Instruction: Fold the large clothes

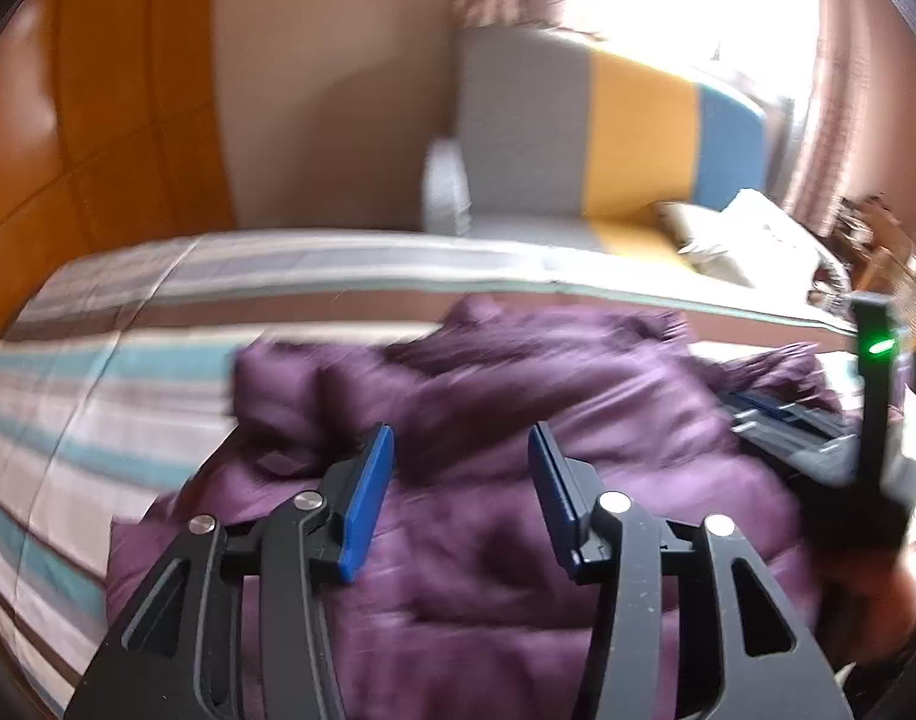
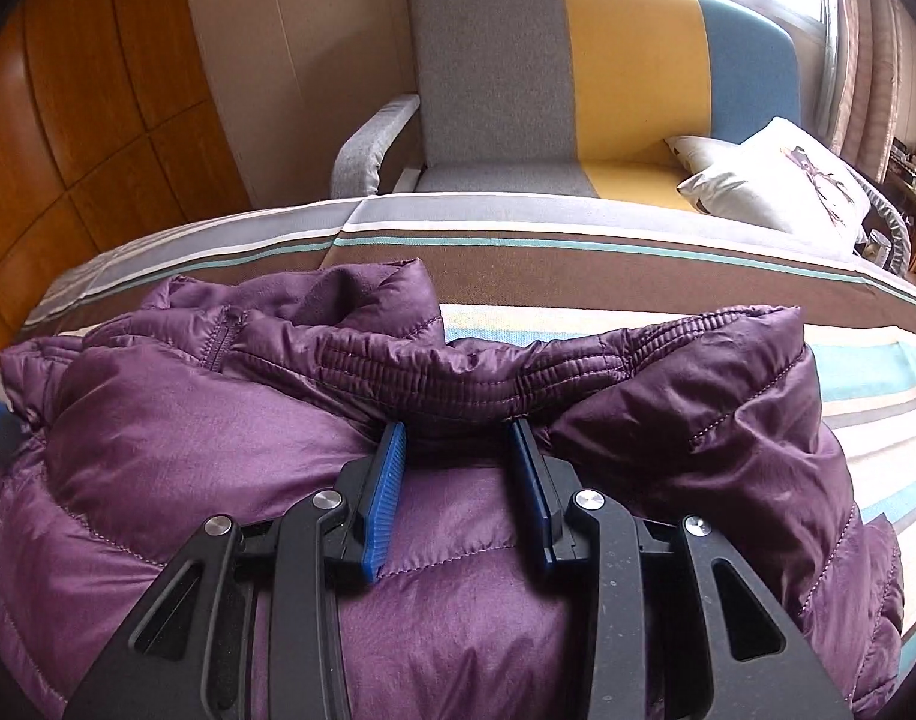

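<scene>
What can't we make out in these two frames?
- Left wrist view: motion blur smears the jacket; its seams and folds are unreadable.
- Right wrist view: left hand-held gripper not visible; jacket's near half cut off by the lower edge.
- Right hand-held gripper: fingertips run under a fold of the jacket; grip unclear.

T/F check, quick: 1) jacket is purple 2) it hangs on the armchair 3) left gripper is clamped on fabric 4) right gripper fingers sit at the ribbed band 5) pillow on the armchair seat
1) The puffer jacket is purple. True.
2) It hangs on the armchair. False: it lies on the striped bedspread.
3) The left gripper is clamped on fabric. False: open above the jacket.
4) The right gripper has its fingers at the ribbed band. True.
5) A pillow lies on the armchair seat. True.
</scene>
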`<act>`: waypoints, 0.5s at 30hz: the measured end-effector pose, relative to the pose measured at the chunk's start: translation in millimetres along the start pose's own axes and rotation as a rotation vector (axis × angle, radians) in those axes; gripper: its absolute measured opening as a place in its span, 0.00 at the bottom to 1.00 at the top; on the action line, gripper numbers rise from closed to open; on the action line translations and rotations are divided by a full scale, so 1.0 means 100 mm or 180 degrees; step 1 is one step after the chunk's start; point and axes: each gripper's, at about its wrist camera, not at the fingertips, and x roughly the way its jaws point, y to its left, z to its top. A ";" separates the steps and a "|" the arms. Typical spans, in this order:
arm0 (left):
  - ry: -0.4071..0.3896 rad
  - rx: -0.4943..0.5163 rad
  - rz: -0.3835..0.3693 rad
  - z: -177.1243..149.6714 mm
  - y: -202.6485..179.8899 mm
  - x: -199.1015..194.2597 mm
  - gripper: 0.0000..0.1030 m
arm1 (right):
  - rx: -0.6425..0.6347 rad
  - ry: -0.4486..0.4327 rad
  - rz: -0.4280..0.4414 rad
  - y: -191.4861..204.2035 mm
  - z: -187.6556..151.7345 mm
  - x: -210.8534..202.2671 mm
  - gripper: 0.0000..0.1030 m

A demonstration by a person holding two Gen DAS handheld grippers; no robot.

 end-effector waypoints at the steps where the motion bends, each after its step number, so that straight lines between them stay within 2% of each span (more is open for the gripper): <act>1: 0.0016 0.0086 -0.0005 0.05 -0.10 0.03 0.47 | 0.0007 -0.0008 0.0008 -0.01 0.00 -0.01 0.35; 4: 0.0079 0.0194 0.0121 0.12 -0.25 0.21 0.48 | 0.0021 -0.0011 0.0015 0.00 0.01 0.01 0.35; 7: 0.0305 0.0100 0.0244 0.10 -0.22 0.54 0.49 | 0.0031 -0.0011 0.0015 0.01 0.00 -0.01 0.35; 10: 0.0300 -0.0014 0.0211 0.01 -0.16 0.69 0.51 | 0.0062 -0.0016 0.0040 -0.01 0.00 -0.01 0.35; 15: 0.0323 0.0012 0.0264 -0.05 -0.19 0.82 0.51 | 0.0016 -0.0003 -0.0036 0.01 0.00 0.00 0.35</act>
